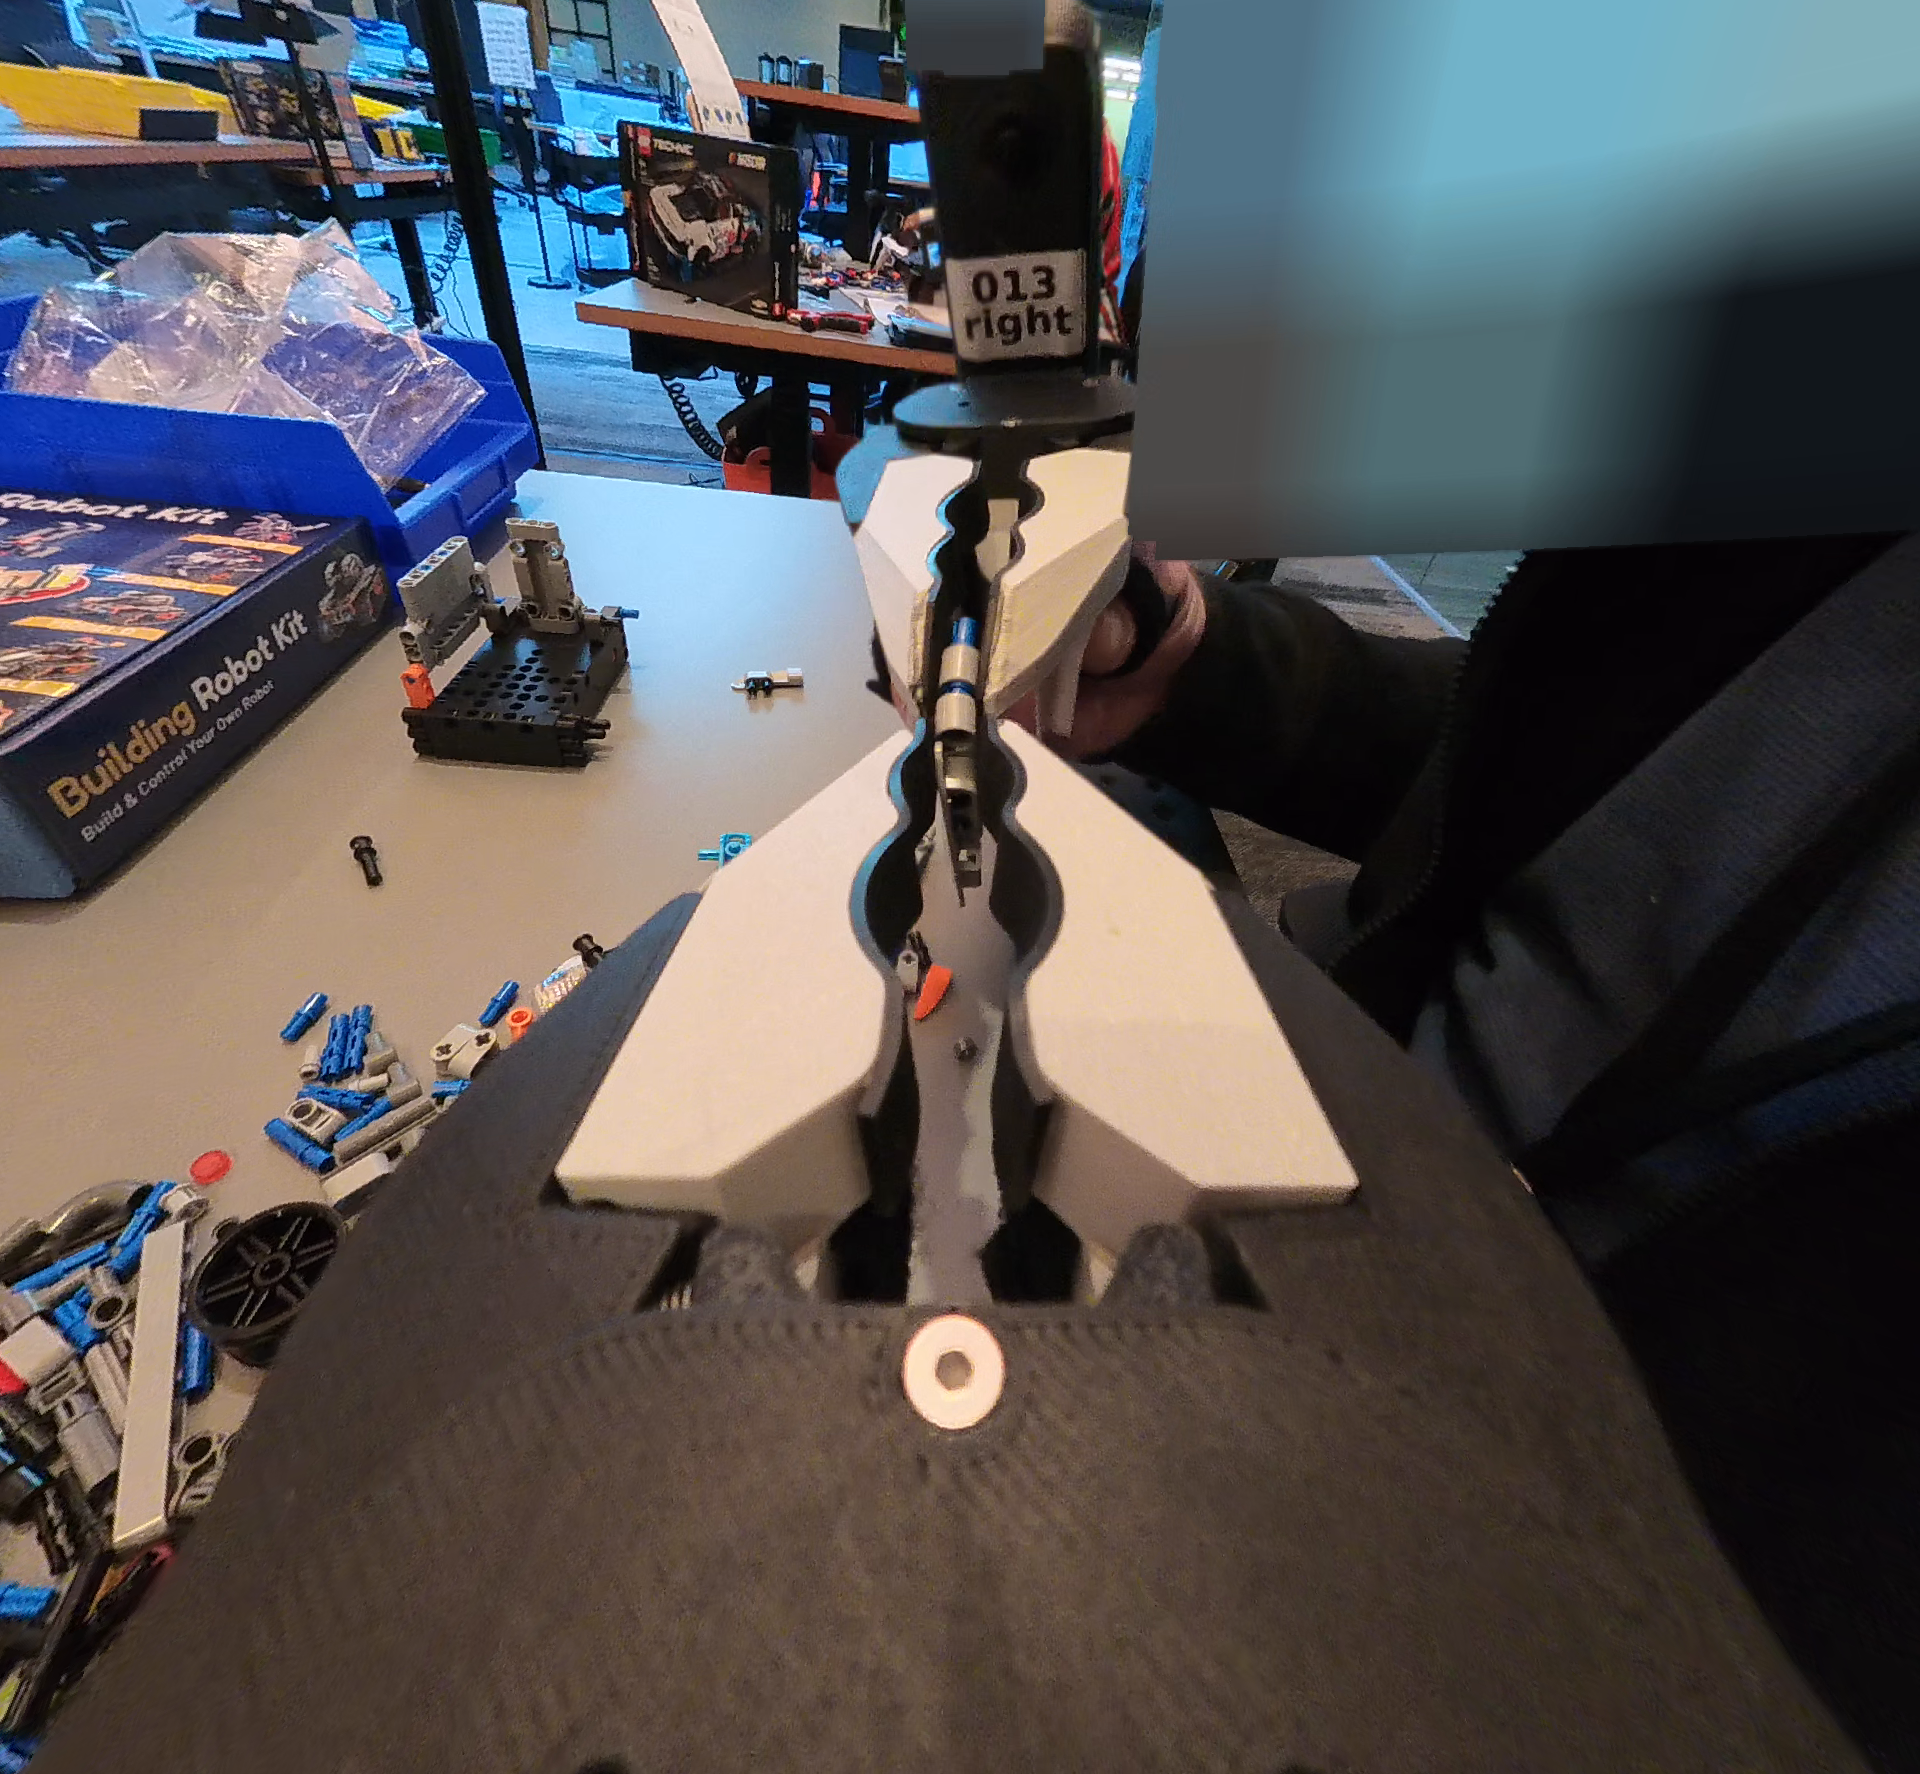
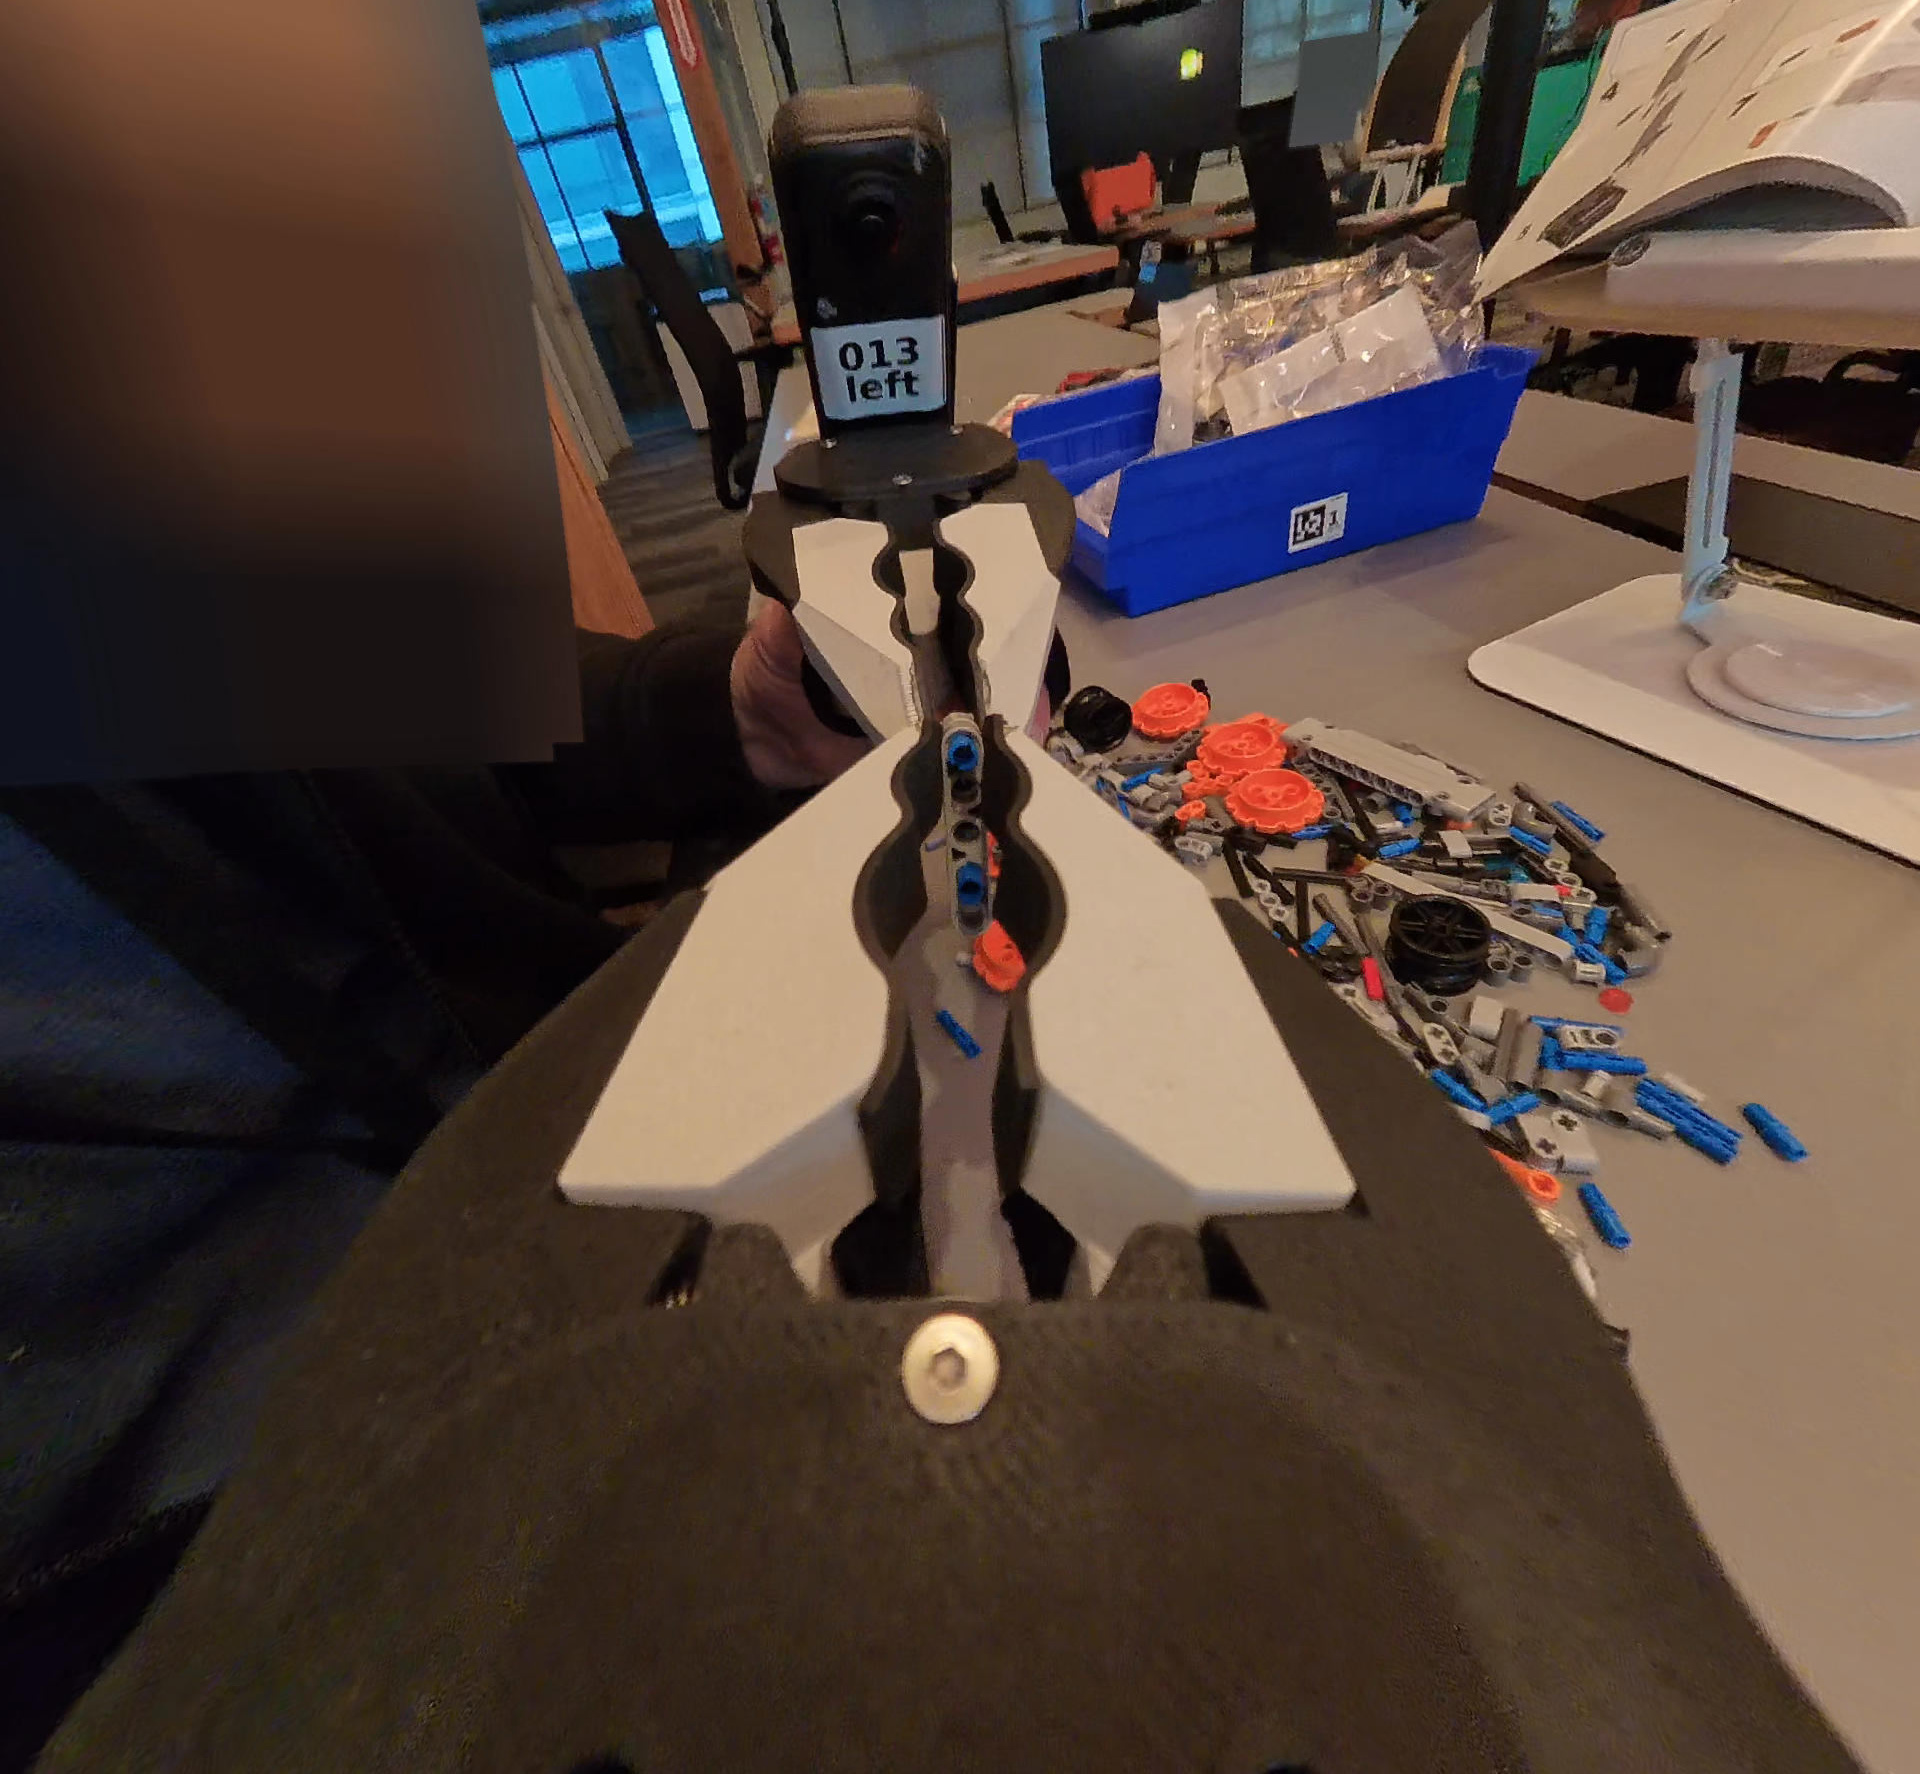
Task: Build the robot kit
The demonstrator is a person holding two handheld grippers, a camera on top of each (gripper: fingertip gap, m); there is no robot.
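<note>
Clearly, we held both tools up above the table, tip to tip, facing one another.
Left gripper (image 1: 951,794): its fingers were nearly closed, pinching the near end of a grey beam assembly (image 1: 958,716).
Right gripper (image 2: 961,789): its fingers were likewise drawn close, clamped on the far end of that same piece, seen there as a grey holed beam with blue pins (image 2: 964,831).
Where the piece sat: in the air between the two sets of tips, well above the grey table (image 1: 675,602), touching nothing else.
Handling, as we judged it: light, stiff plastic, smooth enough to slip; the pins and sleeves looked press-fitted, so a twist could pop them apart.
Where to hold, as we judged it: on the flat sides of the beam, clear of the blue pins.
Left of us: a half-built black frame (image 1: 520,675) stood on the table, near a printed kit box (image 1: 156,664) and a blue bin (image 1: 312,457) with clear bags.
Loose parts: a heap of blue and grey pieces (image 2: 1455,945) lay beside the right tool, with orange gears (image 2: 1242,753) and a black wheel (image 2: 1439,940).
Farther right: an open instruction booklet (image 2: 1714,62) rested on a white stand (image 2: 1704,581).
</note>
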